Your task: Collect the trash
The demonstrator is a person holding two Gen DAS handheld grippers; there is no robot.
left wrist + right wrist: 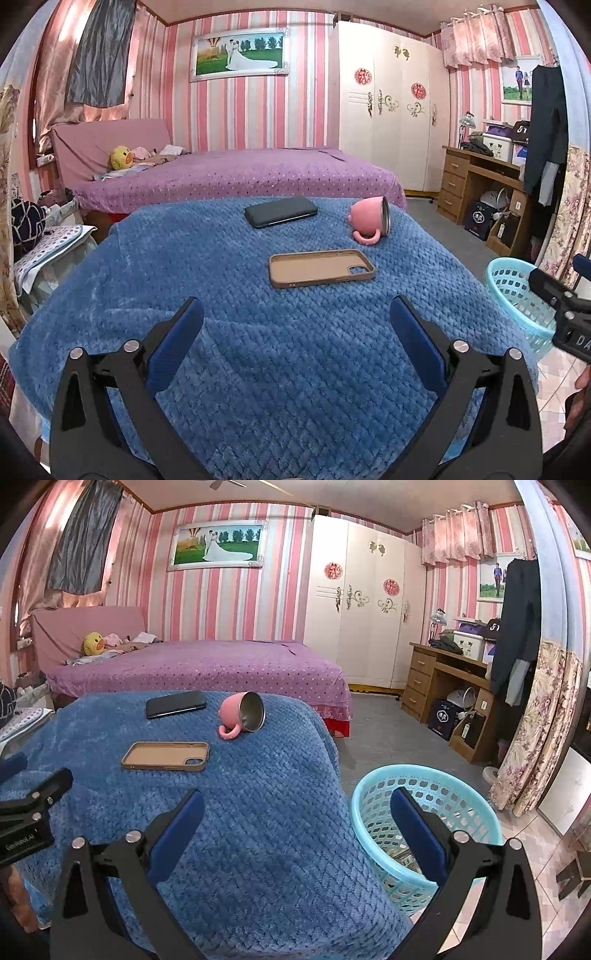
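A light blue plastic basket [424, 834] stands on the floor at the right of the blue-blanketed table [240, 830]; it also shows in the left wrist view [517, 295]. Something small lies at its bottom, unclear what. My right gripper [297, 801] is open and empty, over the table's right edge with its right finger above the basket. My left gripper [296, 310] is open and empty over the blanket [258, 350], short of the tan phone case [321, 267]. A pink mug [369, 219] lies on its side. A black phone [280, 211] lies beyond.
A purple bed [240, 177] stands behind the table. A white wardrobe [388, 122] and a wooden desk [476, 184] with boxes are at the right. Floral curtains [535, 731] hang near the basket. A cluttered stand [48, 243] is at the left.
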